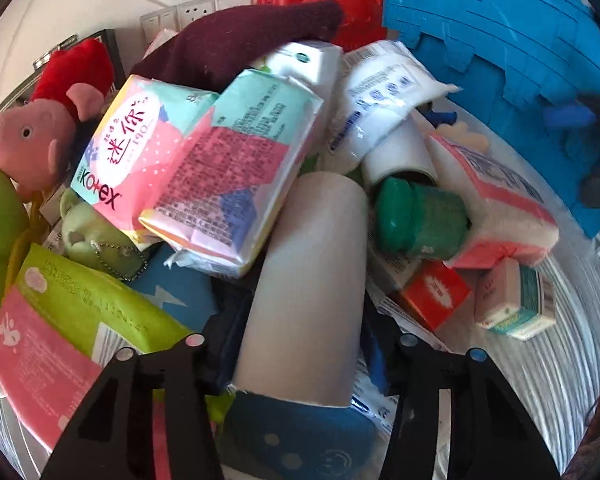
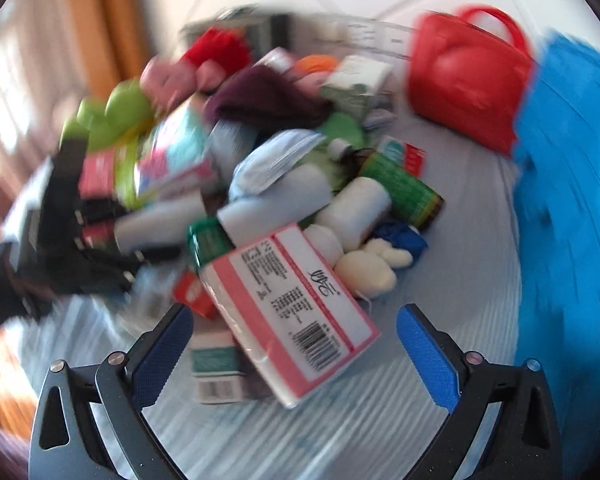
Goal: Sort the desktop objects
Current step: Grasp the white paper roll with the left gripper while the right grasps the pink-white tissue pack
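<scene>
On the bench, covered in a pale ribbed cloth, sits one big heap of mixed objects; sorting looks barely begun, nearly everything is yet to be separated.

Left gripper: jaws partly apart, straddling a white paper roll that lies pointing toward the camera. Whether the pads press on it I cannot tell; both fingers look close beside it.

Right gripper: jaws wide apart, blue pads either side of a pink-edged white pack with barcode, not touching it. This view is motion-blurred.

Left view clutter: Kotex pad pack leaning on a second pastel pack, maroon cloth on top, pink pig plush at left, green-and-pink pack lower left, green-capped jar, small orange box, white bottle.

Behind: red carry case, blue foam sheets at right.

In the way: the roll is wedged under the pastel pack and beside the jar, so pulling it probably shifts neighbours. The barcode pack rests on smaller boxes and could slide.
</scene>
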Available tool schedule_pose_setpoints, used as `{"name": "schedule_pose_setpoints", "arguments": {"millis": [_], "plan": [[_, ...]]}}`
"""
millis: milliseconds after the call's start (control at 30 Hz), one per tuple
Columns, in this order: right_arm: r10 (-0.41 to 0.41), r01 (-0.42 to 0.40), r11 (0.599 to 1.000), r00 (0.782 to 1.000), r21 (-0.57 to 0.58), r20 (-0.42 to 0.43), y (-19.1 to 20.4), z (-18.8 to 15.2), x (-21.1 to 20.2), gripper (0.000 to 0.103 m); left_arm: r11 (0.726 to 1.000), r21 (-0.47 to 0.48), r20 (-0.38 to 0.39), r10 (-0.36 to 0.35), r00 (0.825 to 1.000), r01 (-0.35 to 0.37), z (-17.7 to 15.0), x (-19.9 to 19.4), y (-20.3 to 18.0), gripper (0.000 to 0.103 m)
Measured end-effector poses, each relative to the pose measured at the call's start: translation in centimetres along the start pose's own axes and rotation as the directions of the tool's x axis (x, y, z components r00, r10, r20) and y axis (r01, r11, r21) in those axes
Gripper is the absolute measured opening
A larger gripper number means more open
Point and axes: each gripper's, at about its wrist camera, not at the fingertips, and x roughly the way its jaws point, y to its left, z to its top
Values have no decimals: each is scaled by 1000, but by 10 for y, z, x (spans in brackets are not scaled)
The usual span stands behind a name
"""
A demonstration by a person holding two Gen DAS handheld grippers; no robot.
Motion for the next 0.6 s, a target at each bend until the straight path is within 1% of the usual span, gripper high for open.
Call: {"name": "schedule_pose_setpoints", "arguments": {"millis": [33, 67, 100, 133, 167, 233, 267, 300, 333, 400, 433, 467, 500, 567, 600], "plan": [[3, -4, 998, 1000, -62, -8, 4, 2, 10, 103, 1000, -3, -1, 0, 1000, 0, 2, 3, 3, 49], [18, -20, 996, 1000, -87, -24, 5, 4, 18, 103, 1000, -12, -1, -5, 1000, 5, 2, 3, 3, 49], [33, -38, 994, 998, -106, -52, 5, 6, 30, 103, 1000, -22, -5, -9, 1000, 9, 3, 2, 5, 49], [50, -63, 990, 994, -129, -102, 5, 7, 45, 103, 1000, -26, -6, -8, 1000, 8, 3, 2, 5, 49], [52, -73, 985, 989, -158, -136, 7, 8, 55, 103, 1000, -31, -7, -6, 1000, 6, 2, 1, 5, 49], [8, -52, 968, 984, -245, -177, 15, 7, 71, 103, 999, -36, -6, -7, 1000, 7, 2, 1, 5, 49], [17, -70, 961, 981, -269, -196, 17, 8, 78, 103, 999, -39, -5, -7, 1000, 7, 2, 1, 5, 49], [48, -97, 963, 980, -253, -194, 14, 10, 80, 103, 999, -42, -4, -9, 1000, 8, 3, 1, 6, 49], [73, -124, 964, 974, -237, -213, 12, 12, 87, 103, 999, -45, -2, -9, 1000, 9, 3, 1, 6, 49], [87, -152, 956, 964, -250, -252, 15, 11, 101, 103, 999, -49, 2, -8, 1000, 8, 2, 2, 4, 49], [68, -153, 948, 954, -278, -292, 19, 7, 111, 103, 999, -48, 3, -5, 1000, 5, 2, 1, 3, 48], [11, -119, 940, 947, -319, -321, 25, 2, 122, 102, 999, -47, 3, -2, 1000, 2, 2, 0, 3, 48], [29, -117, 957, 950, -266, -312, 21, 4, 121, 94, 999, -46, 3, 0, 1000, 0, 1, -1, 2, 47], [46, -87, 987, 960, -135, -277, 10, 7, 111, 93, 999, -47, 11, -5, 1000, 6, -1, -6, 1, 46], [52, -78, 993, 966, -92, -254, 7, 6, 104, 92, 999, -44, 16, -6, 1000, 7, -1, -8, -2, 46]]}}
